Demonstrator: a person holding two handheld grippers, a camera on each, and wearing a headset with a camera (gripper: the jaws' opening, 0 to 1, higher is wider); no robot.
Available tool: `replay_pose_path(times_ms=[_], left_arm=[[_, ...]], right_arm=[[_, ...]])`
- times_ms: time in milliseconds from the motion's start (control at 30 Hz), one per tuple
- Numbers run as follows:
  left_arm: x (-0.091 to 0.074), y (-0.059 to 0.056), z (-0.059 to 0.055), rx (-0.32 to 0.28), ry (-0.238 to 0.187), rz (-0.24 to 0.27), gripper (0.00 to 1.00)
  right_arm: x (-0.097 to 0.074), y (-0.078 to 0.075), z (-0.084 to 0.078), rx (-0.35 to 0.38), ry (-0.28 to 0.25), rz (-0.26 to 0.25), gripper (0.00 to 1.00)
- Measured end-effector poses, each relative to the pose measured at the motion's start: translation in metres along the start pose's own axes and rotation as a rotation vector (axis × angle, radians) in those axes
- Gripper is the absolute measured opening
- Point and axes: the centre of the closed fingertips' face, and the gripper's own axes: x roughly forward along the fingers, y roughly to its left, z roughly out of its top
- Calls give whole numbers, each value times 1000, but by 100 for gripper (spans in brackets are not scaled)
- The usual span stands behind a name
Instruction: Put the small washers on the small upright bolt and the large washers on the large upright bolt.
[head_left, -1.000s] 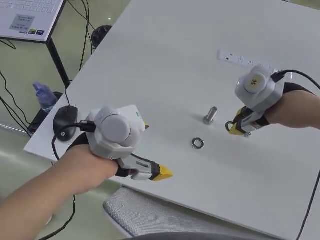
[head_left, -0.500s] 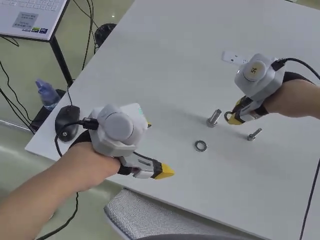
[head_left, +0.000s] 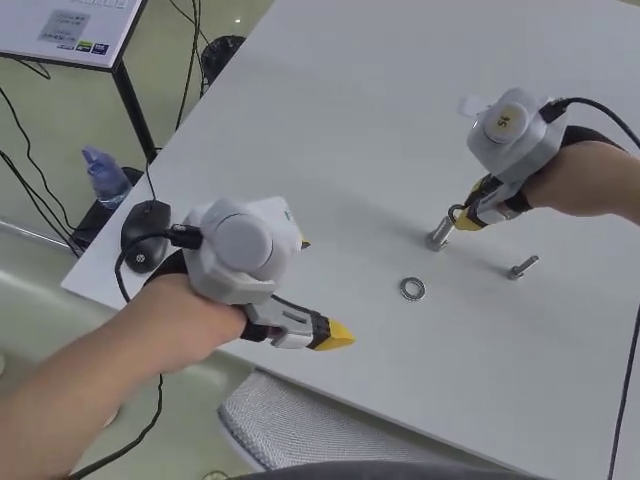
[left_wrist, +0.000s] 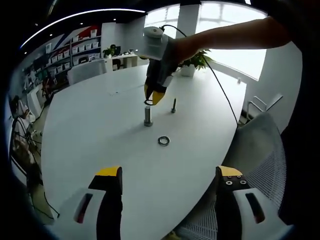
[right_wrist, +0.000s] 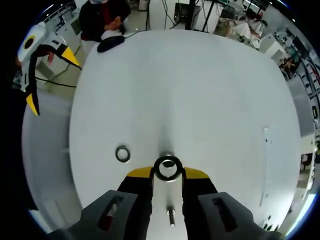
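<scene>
The large bolt (head_left: 438, 236) stands upright on the white table (head_left: 330, 130), and the small bolt (head_left: 522, 266) is a little to its right. My right gripper (head_left: 462, 218) is shut on a large washer (right_wrist: 167, 167), holding it just above the large bolt's top. In the left gripper view that washer (left_wrist: 149, 102) hangs over the large bolt (left_wrist: 148, 116). Another washer (head_left: 412, 289) lies flat on the table in front of the bolts. My left gripper (left_wrist: 169, 172) is open with nothing in it, near the table's front edge.
A black mouse (head_left: 145, 235) sits at the table's left corner. A grey chair (head_left: 290, 425) is under the front edge. Beyond the left edge stand a laptop (head_left: 70, 25) on a stand and a water bottle (head_left: 105, 175). A white strip (right_wrist: 264, 165) lies behind the bolts.
My right gripper has carried the washer from beside the small bolt up and left, to over the large bolt. The left gripper has stayed put; the head camera shifted.
</scene>
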Motion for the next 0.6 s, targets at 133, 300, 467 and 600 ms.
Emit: replay_pose_path(times_ms=[133, 300, 467, 600], left_arm=[[-1, 0, -2, -3, 0, -2, 75], [-4, 3, -7, -9, 8, 4, 75], [-5, 6, -7, -14, 4, 9, 75], [-5, 7, -8, -12, 9, 9, 74]], right_arm=[[3, 0, 4, -2, -2, -1, 21], [9, 0, 3, -11, 12, 1, 21], [12, -1, -1, -19, 28, -1, 21], [14, -2, -2, -18, 33, -3, 21]])
